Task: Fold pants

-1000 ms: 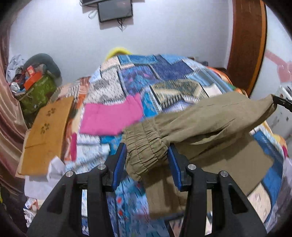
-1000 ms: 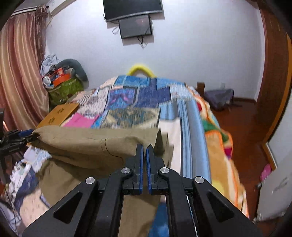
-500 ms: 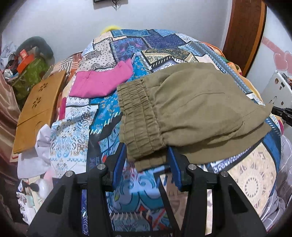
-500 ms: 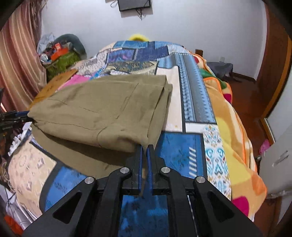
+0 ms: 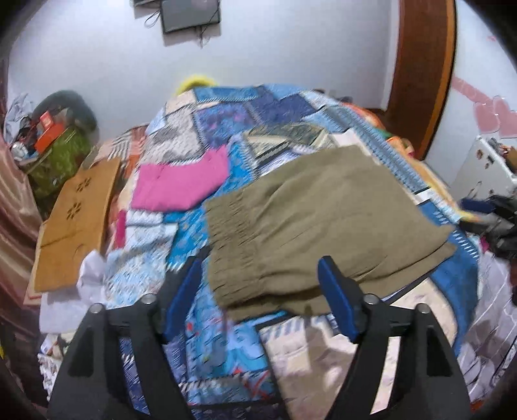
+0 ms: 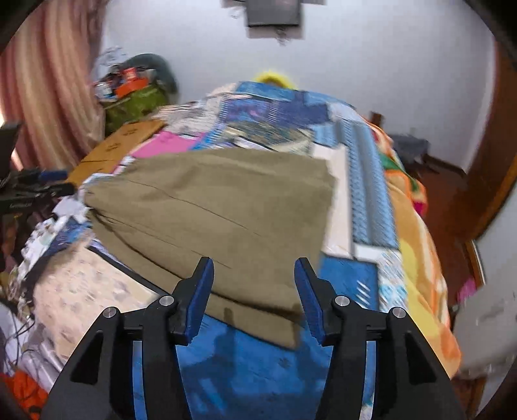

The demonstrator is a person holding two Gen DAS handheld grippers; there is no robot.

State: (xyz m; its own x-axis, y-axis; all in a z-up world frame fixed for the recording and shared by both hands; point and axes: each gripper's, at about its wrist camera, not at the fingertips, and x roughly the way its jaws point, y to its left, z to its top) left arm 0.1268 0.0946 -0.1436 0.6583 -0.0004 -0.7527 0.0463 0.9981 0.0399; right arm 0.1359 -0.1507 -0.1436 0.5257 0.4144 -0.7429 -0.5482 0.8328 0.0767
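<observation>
Lying limp and light on the patchwork quilt [image 5: 226, 155], the olive pants [image 5: 323, 226] have just been released by the opening left gripper [image 5: 258, 290] and right gripper [image 6: 253, 290], so the elastic waistband [image 5: 232, 245] is judged the firmest hold.

Both views smeared by motion blur; patchwork bedspread [image 5: 245, 116] patterns unreadable. Olive pants [image 5: 323, 226] cover the bedspread beneath them; their lower folded layer mostly hidden under the top layer. Near hem of pants runs behind the right gripper [image 6: 253, 297] pads. Wall screen [image 5: 190, 14] above the pants cut by the top edge. Clutter pile [image 5: 51, 129] left of the pants indistinct.
</observation>
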